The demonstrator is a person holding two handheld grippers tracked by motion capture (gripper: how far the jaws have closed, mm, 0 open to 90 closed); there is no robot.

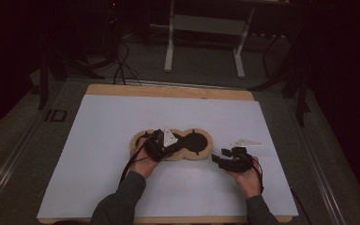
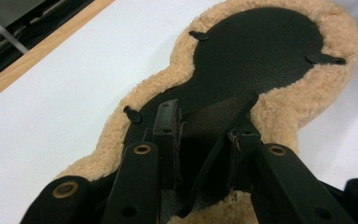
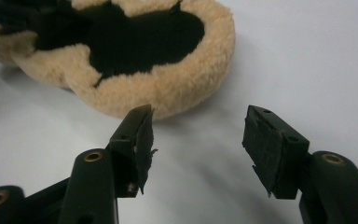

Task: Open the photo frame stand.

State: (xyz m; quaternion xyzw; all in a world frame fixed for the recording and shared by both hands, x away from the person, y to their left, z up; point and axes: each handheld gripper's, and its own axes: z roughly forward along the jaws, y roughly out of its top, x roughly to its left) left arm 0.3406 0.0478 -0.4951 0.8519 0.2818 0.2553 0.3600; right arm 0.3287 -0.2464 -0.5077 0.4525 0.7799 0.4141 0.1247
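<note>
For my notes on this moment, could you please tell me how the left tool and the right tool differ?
The left tool sits over the fleece-edged black pad, while the right tool hovers over the white table cover beside it. In the left gripper view, the left tool has a black strap between its jaws; the right tool is open and empty. Both are black and hand-held.

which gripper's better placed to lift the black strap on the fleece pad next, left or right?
Left. The left gripper is already over the fleece pad, jaws straddling the black strap on its dark centre. The right gripper sits open on the white table cover, beside the pad's rim and off the strap.
</note>
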